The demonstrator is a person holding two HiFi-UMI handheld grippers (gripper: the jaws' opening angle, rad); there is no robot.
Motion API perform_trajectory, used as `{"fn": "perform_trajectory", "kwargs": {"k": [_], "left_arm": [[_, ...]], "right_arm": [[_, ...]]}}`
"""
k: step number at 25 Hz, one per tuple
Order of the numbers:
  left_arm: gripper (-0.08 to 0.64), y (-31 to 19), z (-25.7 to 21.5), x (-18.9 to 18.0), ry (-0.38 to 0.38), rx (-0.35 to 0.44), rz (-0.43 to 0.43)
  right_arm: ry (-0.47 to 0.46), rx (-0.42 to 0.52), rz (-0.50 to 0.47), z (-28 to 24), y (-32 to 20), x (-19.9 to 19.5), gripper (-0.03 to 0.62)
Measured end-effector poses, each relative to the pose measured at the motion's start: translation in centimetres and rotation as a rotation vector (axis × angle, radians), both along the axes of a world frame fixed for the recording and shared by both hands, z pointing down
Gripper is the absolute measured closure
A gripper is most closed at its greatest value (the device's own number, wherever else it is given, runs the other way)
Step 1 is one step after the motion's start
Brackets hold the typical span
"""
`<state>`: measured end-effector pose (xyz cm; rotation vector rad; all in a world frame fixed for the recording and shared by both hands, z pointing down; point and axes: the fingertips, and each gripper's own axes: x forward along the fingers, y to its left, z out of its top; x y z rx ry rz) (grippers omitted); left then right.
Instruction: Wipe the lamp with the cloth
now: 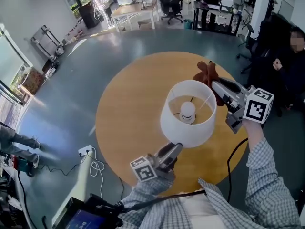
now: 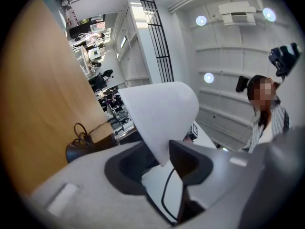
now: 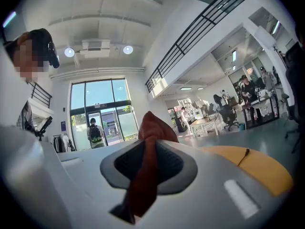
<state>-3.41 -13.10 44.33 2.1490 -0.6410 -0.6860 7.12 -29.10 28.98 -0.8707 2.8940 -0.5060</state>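
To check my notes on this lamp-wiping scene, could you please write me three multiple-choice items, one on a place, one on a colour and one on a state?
1. Where is the cloth relative to the lampshade?
A inside it
B beside it, at its far right
C draped over its top

2. What colour is the cloth?
A white
B reddish brown
C blue

3. How is the right hand-held gripper?
A open and empty
B shut on the lampshade
C shut on the cloth

Answers:
1 B, the head view shows it bunched next to the shade's rim.
2 B, the head view and the right gripper view both show that colour.
3 C, the right gripper view shows its jaws pinching the cloth.
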Motion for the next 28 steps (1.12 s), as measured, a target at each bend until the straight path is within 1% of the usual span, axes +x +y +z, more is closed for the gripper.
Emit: {"fn": "perform_trajectory", "kwargs": {"k": [2,5,7,9,13,16,18,28], "left_arm": [[0.413,-0.1,-0.1,0.1,0.000,0.002,0.002],[0.413,-0.2,-0.2,-0.1,0.000,0.002,-0.001],[0.413,-0.1,-0.2,0.0,-0.001,0.000,0.001],[0.413,-0.1,-0.2,0.2,-0.002,0.000,0.005],[0.414,-0.1,-0.2,0.3,-0.002,-0.001,0.005],[0.414,-0.1,0.0,0.4,-0.003,-0.003,0.005],[0.414,-0.1,0.1,0.4,-0.002,-0.003,0.005],[0.414,0.0,-0.1,0.6,-0.004,0.002,0.009]], "right_arm": [[0.019,-0.074,-0.002,2.0,-0.9,0.2,0.518],[0.125,-0.179,-0.027,6.0,-1.9,0.4,0.518],[0.182,-0.225,-0.058,7.8,-2.1,0.5,0.518],[0.216,-0.249,-0.095,8.5,-2.3,0.5,0.518],[0.268,-0.255,-0.198,8.7,-3.3,-0.6,0.518],[0.245,-0.265,-0.276,8.0,-4.1,-1.7,0.518],[0.257,-0.263,-0.341,7.8,-4.3,-2.8,0.518],[0.541,-0.190,-0.686,6.5,-4.0,-9.4,0.518]]}}
